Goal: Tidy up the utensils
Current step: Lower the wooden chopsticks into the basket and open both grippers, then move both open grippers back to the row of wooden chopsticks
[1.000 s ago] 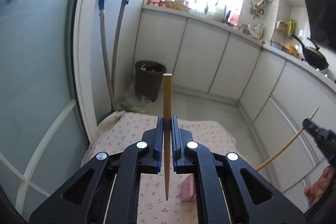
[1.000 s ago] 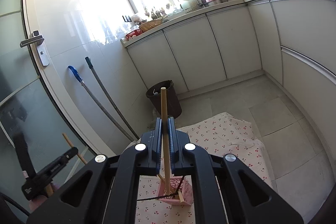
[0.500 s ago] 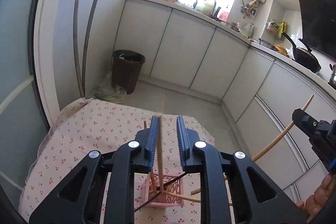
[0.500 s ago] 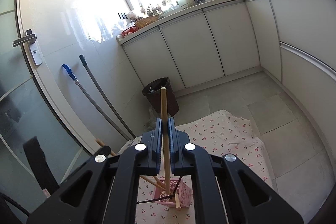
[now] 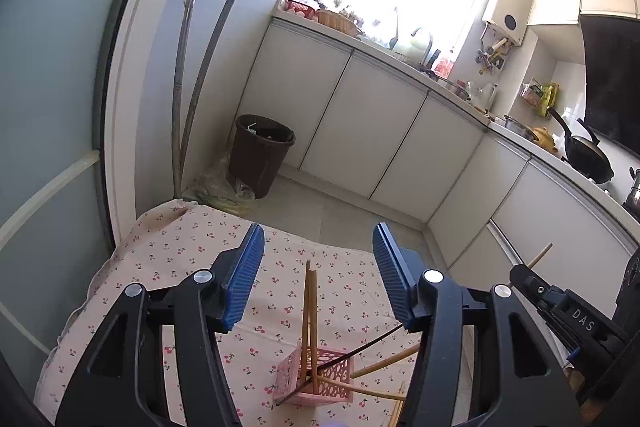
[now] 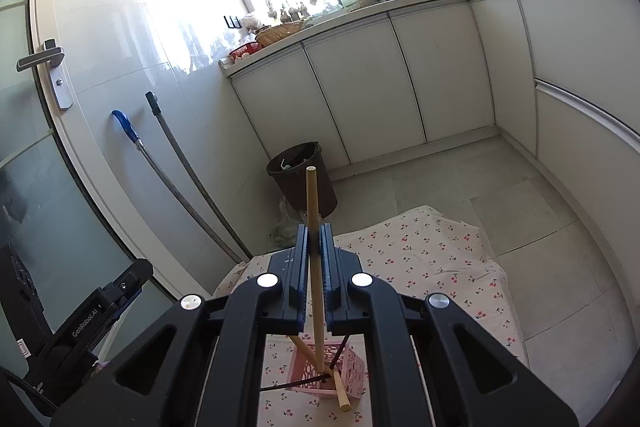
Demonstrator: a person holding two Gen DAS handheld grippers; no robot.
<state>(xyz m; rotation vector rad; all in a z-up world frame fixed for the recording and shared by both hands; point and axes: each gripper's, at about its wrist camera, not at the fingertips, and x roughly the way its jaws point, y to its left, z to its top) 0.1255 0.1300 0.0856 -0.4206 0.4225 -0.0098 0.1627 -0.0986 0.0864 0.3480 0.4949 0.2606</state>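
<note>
The right hand-held gripper (image 6: 314, 247) pinches a chopstick (image 6: 313, 227) upright between its pads, the lower end reaching down into the pink basket (image 6: 352, 367) on the surface (image 6: 440, 267). The left hand-held gripper (image 5: 318, 267) hangs above the same basket (image 5: 332, 371) with its fingers spread wide and nothing between them. Several chopsticks already lean in the basket, and at least one sticks out sideways past its rim. The main risk, as I judge it, is the basket tipping: it looks light and openwork, and the sticks inside slant at different angles, so a chopstick let go while off-vertical could lever the wall over or slide out across the cloth. A release from too high could also bounce the stick off those already inside. The two grippers work close together, so a clash is possible. The surface is covered with a cherry-print cloth, which seems soft and could let the basket shift. Around it is a kitchen: white cabinets (image 6: 400, 87), a dark bin (image 6: 302, 179), mop handles (image 5: 188, 67) against the wall, and a bright window.
</note>
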